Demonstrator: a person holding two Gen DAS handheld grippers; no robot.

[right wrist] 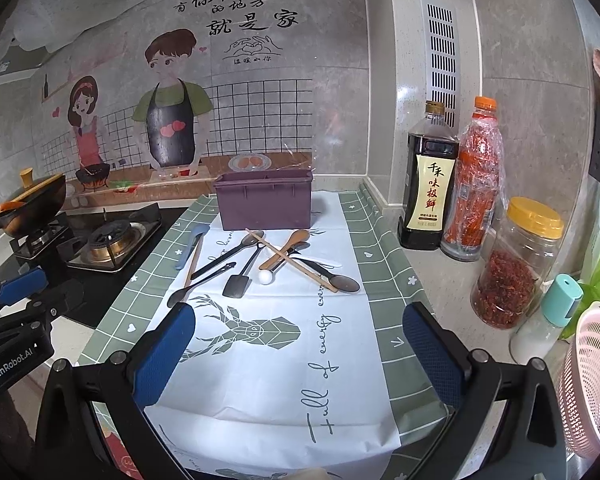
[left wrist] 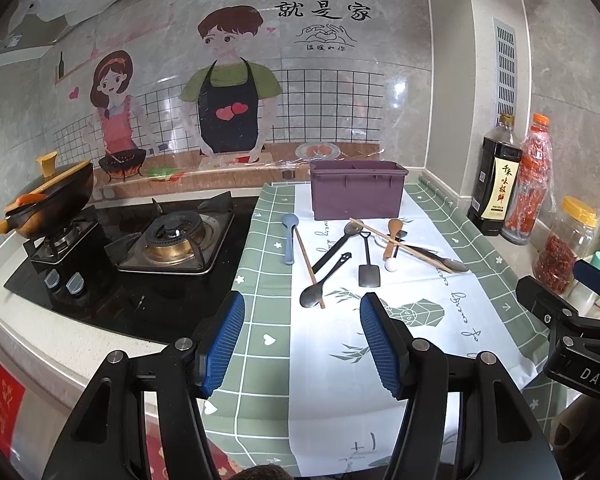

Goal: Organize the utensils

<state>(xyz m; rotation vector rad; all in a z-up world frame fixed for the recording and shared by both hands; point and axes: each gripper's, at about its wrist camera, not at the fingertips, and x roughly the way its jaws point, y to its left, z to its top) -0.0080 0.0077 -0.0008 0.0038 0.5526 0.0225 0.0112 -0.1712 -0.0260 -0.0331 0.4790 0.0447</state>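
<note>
Kitchen counter, green-checked cloth (right wrist: 384, 280) with a deer print, stove (left wrist: 172, 240) and wok (left wrist: 52, 200) at 9 o'clock.

Left gripper (left wrist: 302, 344): jaws spread wide, nothing between the blue pads (left wrist: 224, 344), hovering over the cloth's near left edge, touching nothing.

Right gripper (right wrist: 300, 356): also wide open, empty, above the deer print; pads (right wrist: 432, 356) clear of the cloth as far as can be told.

Utensils lie loose at 12 o'clock from both grippers: blue spoon (left wrist: 290, 236), dark spoons, small black shovel spoon (left wrist: 368, 264), wooden spoon (right wrist: 288, 248), white-tipped one (right wrist: 265, 277), chopsticks (right wrist: 296, 260) crossing the pile (one more stick at the left).

Purple bin (right wrist: 266, 200) upright just behind them, divided inside; contents not visible.

Sauce bottle (right wrist: 430, 184), chili bottle and jar (right wrist: 516, 264) at 2 o'clock.
</note>
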